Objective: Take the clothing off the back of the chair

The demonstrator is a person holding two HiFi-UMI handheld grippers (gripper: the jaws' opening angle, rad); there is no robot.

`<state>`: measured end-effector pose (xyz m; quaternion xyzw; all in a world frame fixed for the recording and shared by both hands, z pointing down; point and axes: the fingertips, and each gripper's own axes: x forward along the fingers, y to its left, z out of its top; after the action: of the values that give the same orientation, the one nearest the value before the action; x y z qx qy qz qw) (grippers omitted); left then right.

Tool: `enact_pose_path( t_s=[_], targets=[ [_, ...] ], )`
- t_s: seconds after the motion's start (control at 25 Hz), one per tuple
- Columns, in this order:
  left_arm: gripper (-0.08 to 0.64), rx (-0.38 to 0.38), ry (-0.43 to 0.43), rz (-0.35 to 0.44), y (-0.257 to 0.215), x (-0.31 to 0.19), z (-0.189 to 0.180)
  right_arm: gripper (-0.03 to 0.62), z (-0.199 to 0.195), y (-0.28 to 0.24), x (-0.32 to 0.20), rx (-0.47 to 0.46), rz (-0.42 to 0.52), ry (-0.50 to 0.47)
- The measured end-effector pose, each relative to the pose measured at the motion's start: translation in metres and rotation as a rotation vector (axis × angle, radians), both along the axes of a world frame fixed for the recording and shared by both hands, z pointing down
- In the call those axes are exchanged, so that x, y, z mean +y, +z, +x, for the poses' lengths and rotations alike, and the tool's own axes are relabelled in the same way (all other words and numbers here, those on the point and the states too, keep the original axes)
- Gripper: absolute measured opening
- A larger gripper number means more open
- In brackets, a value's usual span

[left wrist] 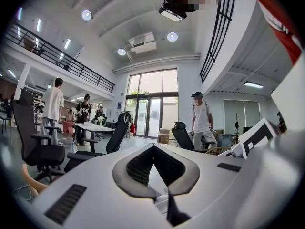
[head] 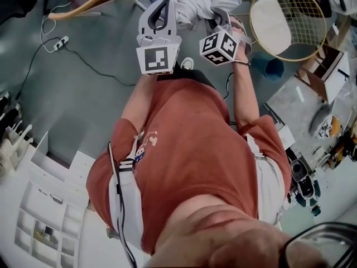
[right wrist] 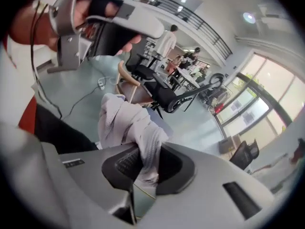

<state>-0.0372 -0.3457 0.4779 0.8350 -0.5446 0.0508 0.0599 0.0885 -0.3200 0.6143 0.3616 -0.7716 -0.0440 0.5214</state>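
Note:
A bunched white garment (head: 195, 1) hangs in front of me, held up off the floor. My right gripper (head: 218, 20) is shut on it. In the right gripper view a fold of the garment (right wrist: 125, 123) runs down between the pads of that gripper (right wrist: 147, 152). My left gripper (head: 160, 13) stands just left of the cloth with its tips together. Its own view shows nothing between the pads of the left gripper (left wrist: 153, 149). A wooden chair (head: 89, 1) stands on the floor at the upper left, and its bare back (right wrist: 125, 78) shows beyond the cloth.
A round wire chair (head: 287, 21) stands at the upper right. A cable (head: 83, 60) and a power strip (head: 57, 42) lie on the grey floor at the left. White shelving (head: 44, 205) sits at the lower left. Black office chairs (left wrist: 40, 147) and several people stand farther off.

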Motion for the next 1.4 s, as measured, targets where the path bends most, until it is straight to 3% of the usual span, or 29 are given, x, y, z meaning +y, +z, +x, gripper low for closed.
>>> enact_pose_path(
  t_s=[0.04,0.24,0.4,0.56,0.92,1.4],
  targets=[
    [0.014,-0.001,-0.001,0.001,-0.001,0.002,0.0,0.059,0.001,-0.002,0.001,-0.047,0.002,0.038],
    [0.014,0.03,-0.018,0.07,-0.01,0.009,0.002,0.052,0.003,-0.001,0.001,-0.142,0.026,0.134],
    [0.014,-0.007,-0.011,0.023,-0.009,0.024,0.001,0.048,0.005,-0.005,0.002,-0.266,0.037,0.205],
    [0.014,0.029,-0.03,0.11,-0.023,0.032,0.003,0.046,0.009,-0.021,0.008,-0.366,0.068,0.263],
    [0.014,0.017,-0.027,0.16,-0.048,0.05,0.012,0.046,0.026,-0.081,0.019,-0.526,0.184,0.323],
    [0.014,0.022,-0.027,0.234,-0.084,0.084,0.022,0.044,0.054,-0.164,0.055,-0.623,0.375,0.347]
  ],
)
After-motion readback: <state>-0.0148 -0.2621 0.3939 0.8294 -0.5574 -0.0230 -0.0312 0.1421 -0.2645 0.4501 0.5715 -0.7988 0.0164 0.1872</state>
